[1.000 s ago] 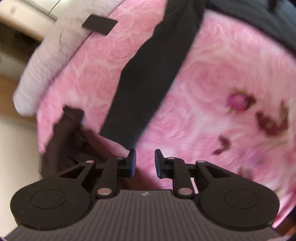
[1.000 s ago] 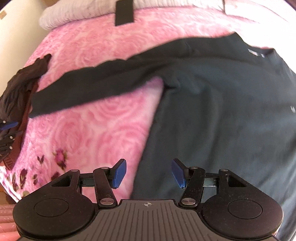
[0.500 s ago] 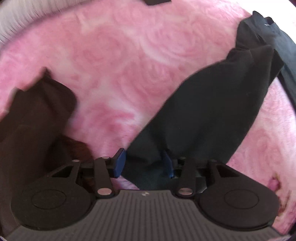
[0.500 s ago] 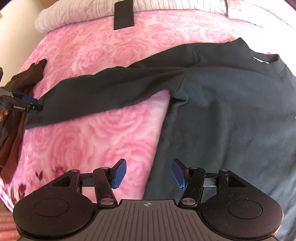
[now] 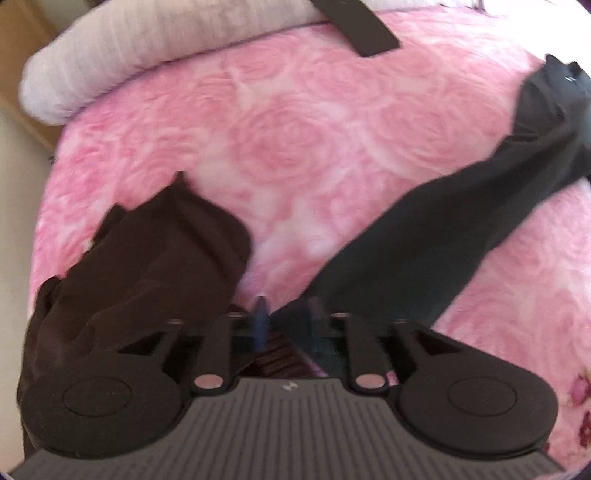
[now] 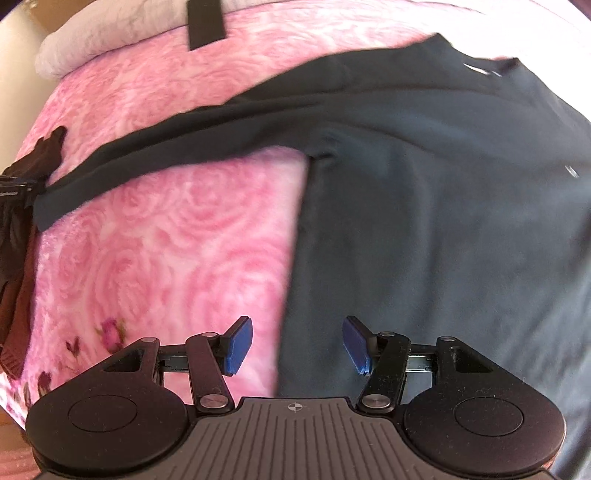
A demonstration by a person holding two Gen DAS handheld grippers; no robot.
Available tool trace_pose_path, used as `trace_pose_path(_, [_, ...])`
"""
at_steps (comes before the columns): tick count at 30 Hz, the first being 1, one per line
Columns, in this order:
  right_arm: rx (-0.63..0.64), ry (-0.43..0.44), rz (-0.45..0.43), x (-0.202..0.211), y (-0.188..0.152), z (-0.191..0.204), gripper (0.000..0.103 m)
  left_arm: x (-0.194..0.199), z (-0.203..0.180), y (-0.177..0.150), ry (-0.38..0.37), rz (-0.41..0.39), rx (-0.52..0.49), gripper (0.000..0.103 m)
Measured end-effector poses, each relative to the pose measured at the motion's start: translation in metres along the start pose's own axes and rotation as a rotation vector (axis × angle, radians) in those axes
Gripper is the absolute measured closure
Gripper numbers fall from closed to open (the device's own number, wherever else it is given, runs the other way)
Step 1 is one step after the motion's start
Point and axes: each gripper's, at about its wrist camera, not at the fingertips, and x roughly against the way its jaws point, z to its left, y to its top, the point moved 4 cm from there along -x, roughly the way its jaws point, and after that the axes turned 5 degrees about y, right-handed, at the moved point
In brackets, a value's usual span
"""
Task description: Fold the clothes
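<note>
A dark long-sleeved shirt (image 6: 443, 221) lies spread flat on the pink rose-patterned blanket (image 6: 177, 240). Its sleeve (image 6: 166, 155) stretches out to the left. In the left wrist view my left gripper (image 5: 286, 321) has its jaws around the cuff end of that sleeve (image 5: 424, 236), with the cuff between the blue pads; the picture is blurred there. My left gripper also shows at the far left of the right wrist view (image 6: 14, 188). My right gripper (image 6: 297, 345) is open and empty, just above the shirt's lower left side edge.
A crumpled dark brown garment (image 5: 147, 266) lies at the blanket's left edge, beside my left gripper. A grey-white striped pillow (image 5: 147, 48) lies at the head of the bed, with a flat black rectangular object (image 5: 354, 26) on it.
My left gripper swung from the bed's edge to the sleeve cuff and narrowed its jaws around it. My right gripper stayed open over the shirt's side edge and shifted slightly.
</note>
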Motion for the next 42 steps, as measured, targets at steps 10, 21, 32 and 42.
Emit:
trace_pose_path(10, [-0.19,-0.064,0.009,0.026,-0.051,-0.067,0.045,0.033,-0.104,-0.012,0.029,-0.123,-0.506,0.064])
trace_pose_path(21, [-0.149,-0.069,-0.012,0.043,-0.051,-0.077,0.045,0.02,-0.094,-0.039,0.039,-0.012,-0.692,0.099])
trace_pose_path(32, [-0.109,-0.034,-0.029,0.038,-0.032,-0.05,0.045,0.026,-0.079,-0.051,-0.069,0.09,-0.569,0.076])
trace_pose_path(42, [-0.124,-0.053,0.002,0.026,-0.035,-0.041,0.045,0.037,-0.011,-0.001,-0.298,0.034,-0.19,0.063])
